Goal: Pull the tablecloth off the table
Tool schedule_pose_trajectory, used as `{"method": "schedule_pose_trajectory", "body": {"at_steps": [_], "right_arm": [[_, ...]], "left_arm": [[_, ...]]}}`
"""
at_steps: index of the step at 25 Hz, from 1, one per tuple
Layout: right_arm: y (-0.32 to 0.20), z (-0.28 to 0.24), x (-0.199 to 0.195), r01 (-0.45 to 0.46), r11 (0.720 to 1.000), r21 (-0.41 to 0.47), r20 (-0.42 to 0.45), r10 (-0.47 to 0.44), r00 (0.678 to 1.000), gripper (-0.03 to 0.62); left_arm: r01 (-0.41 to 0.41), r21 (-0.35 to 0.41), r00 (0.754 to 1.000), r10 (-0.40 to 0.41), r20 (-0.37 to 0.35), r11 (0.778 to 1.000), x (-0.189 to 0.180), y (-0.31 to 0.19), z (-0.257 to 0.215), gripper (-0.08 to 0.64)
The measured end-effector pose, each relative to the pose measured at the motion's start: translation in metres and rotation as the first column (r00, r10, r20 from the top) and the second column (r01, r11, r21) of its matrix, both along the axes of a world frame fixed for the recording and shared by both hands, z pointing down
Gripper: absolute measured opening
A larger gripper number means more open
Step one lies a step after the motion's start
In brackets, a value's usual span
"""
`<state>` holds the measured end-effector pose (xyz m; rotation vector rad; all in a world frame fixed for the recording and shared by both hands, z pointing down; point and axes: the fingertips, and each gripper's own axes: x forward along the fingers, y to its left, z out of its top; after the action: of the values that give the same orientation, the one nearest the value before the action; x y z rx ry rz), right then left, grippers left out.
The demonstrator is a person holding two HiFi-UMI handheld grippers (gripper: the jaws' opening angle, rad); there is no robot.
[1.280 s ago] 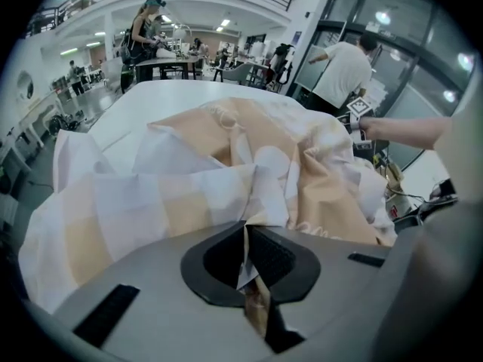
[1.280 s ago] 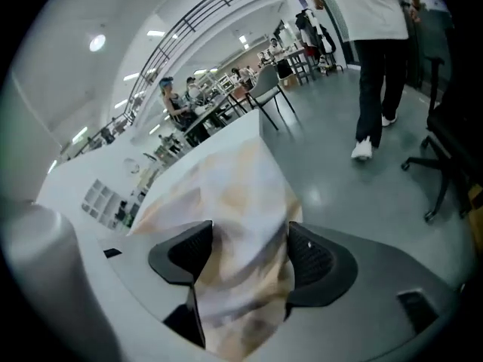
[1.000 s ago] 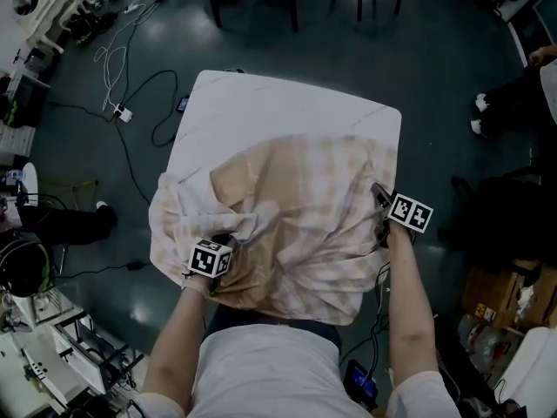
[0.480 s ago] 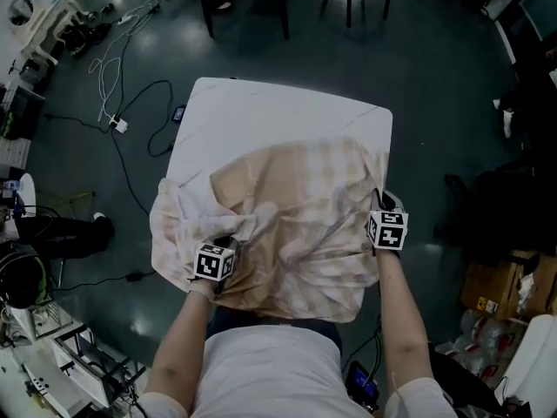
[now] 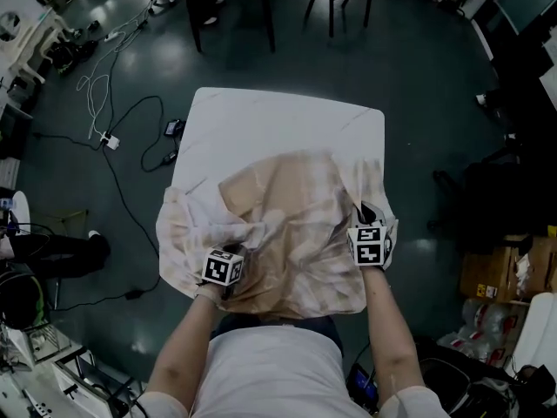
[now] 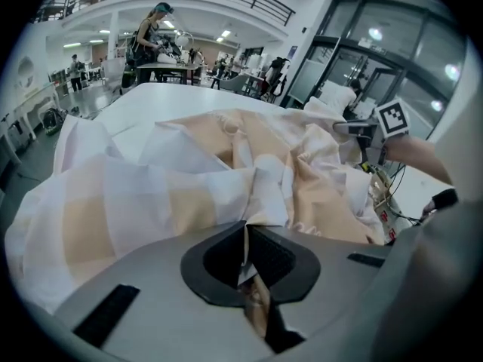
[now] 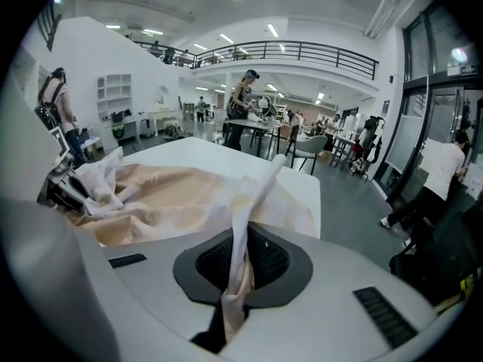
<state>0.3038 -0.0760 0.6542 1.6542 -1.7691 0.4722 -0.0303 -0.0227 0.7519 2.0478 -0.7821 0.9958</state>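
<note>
The left gripper (image 5: 231, 252) and right gripper (image 5: 362, 214) are each clamped on the bunched cloth (image 5: 287, 220), which spreads from them toward the bare upper part of the table (image 5: 278, 116).

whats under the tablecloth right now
The white table: its far half shows bare. The bunched tablecloth covers the near half, so anything else beneath it cannot be seen.

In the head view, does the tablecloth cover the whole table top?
No, the tablecloth lies bunched on the near part, and the far part of the table is bare.
</note>
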Motion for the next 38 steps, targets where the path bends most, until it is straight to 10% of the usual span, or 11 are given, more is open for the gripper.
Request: {"method": "schedule_pose_trajectory", "body": {"at_steps": [18, 38], "right_arm": [[0.067, -0.089, -0.105, -0.093, 0.986, 0.138, 0.091, 0.081, 0.993, 0.028], [0.196, -0.267, -0.177, -0.242, 0.847, 0.474, 0.145, 0.196, 0.970, 0.028]], "left_arm": [[-0.016, 0.306, 0.982, 0.074, -0.177, 0.952, -0.051, -0.001, -0.142, 0.014], [0.016, 0.636, 0.957, 0.171, -0.232, 0.772, -0.138, 0.054, -0.324, 0.014]]}}
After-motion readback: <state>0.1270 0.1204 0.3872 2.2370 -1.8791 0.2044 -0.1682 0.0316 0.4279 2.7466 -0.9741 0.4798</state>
